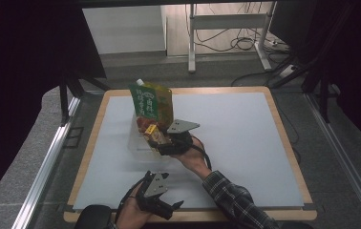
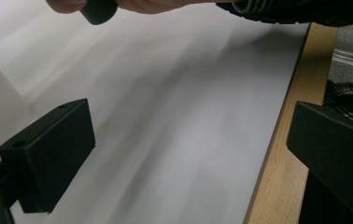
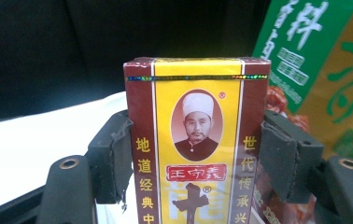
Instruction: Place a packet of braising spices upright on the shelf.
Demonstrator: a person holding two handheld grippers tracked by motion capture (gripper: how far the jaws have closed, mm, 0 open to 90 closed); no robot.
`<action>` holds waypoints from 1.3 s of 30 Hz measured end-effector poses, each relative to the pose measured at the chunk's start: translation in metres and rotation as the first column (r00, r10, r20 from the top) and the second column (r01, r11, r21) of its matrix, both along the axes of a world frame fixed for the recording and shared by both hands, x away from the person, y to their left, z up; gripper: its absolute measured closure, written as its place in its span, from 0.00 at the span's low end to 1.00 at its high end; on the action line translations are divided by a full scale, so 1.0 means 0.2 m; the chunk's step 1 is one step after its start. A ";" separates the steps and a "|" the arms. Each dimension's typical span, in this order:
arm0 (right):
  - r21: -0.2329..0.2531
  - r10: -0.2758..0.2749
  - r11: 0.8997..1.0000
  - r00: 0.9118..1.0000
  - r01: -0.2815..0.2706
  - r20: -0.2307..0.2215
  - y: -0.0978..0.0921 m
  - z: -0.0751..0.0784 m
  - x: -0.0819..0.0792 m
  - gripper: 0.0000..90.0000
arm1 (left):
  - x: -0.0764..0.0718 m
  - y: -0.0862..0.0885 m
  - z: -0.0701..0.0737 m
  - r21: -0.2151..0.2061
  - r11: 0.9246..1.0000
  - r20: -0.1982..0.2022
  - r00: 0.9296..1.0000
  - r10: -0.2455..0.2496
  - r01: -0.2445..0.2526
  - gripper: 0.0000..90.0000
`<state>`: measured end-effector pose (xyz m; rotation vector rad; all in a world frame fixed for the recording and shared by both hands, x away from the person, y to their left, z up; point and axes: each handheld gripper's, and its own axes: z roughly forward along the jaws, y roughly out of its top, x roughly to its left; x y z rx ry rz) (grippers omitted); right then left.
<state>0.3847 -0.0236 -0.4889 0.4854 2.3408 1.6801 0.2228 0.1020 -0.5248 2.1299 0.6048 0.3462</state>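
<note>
Right hand-held gripper (image 3: 191, 154) clamped on a small box (image 3: 195, 140) at the clear bin (image 1: 138, 140).
Its 2 jaws press the box's narrow sides, so the front label faces the right gripper view: a red-and-yellow carton with a portrait in an oval, "王守義" on a red banner, "地道经典" down the left strip and "世代传承" down the right. It looks light, stiff cardboard with a glossy, possibly slippery skin; a side grip low on the body seems safest. Behind stands a soft green-and-yellow pouch (image 1: 151, 102), with Chinese print too cropped to read. The left hand-held gripper (image 1: 162, 202) hangs wide open and empty over the tabletop (image 1: 245, 143) near its front edge.
</note>
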 end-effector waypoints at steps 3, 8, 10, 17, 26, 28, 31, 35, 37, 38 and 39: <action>0.021 -0.009 1.000 1.000 0.009 -0.025 -0.02 -0.01 0.01 0.37 | 0.00 0.00 0.00 0.000 1.000 -0.001 1.000 -0.001 0.001 0.01; 0.030 -0.011 0.999 0.999 0.013 -0.051 -0.06 -0.02 0.01 0.37 | 0.00 -0.01 0.00 0.005 1.000 -0.002 1.000 -0.006 0.006 0.01; 0.029 -0.013 0.999 0.998 0.015 -0.054 -0.07 -0.03 0.00 0.37 | 0.00 -0.01 0.00 0.005 1.000 -0.002 1.000 -0.008 0.008 0.01; 0.002 -0.022 1.000 0.997 0.022 -0.072 -0.07 -0.02 0.01 0.36 | 0.00 -0.01 0.00 0.005 1.000 -0.002 1.000 -0.007 0.007 0.01; -0.062 0.003 0.998 1.000 -0.004 -0.011 -0.06 0.05 0.00 0.23 | 0.00 0.00 0.00 0.002 1.000 0.000 1.000 -0.004 0.004 0.01; -0.075 0.001 0.997 1.000 -0.002 -0.008 -0.06 0.06 0.00 0.22 | 0.00 0.00 0.00 0.002 1.000 0.001 1.000 -0.004 0.004 0.01; -0.084 -0.006 0.996 1.000 0.004 -0.022 -0.08 0.09 0.00 0.20 | 0.00 0.00 0.00 0.001 1.000 0.001 1.000 -0.003 0.003 0.01; -0.107 -0.011 0.994 0.999 0.007 -0.041 -0.10 0.10 -0.01 0.18 | 0.00 0.00 0.00 -0.001 1.000 0.000 1.000 -0.001 0.001 0.01; -0.122 -0.009 0.993 0.999 0.004 -0.034 -0.11 0.11 -0.01 0.16 | 0.00 0.00 0.00 0.000 1.000 0.000 1.000 0.000 0.000 0.01; -0.128 -0.010 0.992 0.999 0.005 -0.038 -0.11 0.11 -0.02 0.15 | 0.00 0.00 0.00 0.000 1.000 0.000 1.000 0.000 0.000 0.01; -0.131 -0.010 0.991 0.999 0.005 -0.041 -0.12 0.12 -0.02 0.14 | 0.00 0.00 0.00 -0.001 1.000 0.000 1.000 0.001 -0.001 0.01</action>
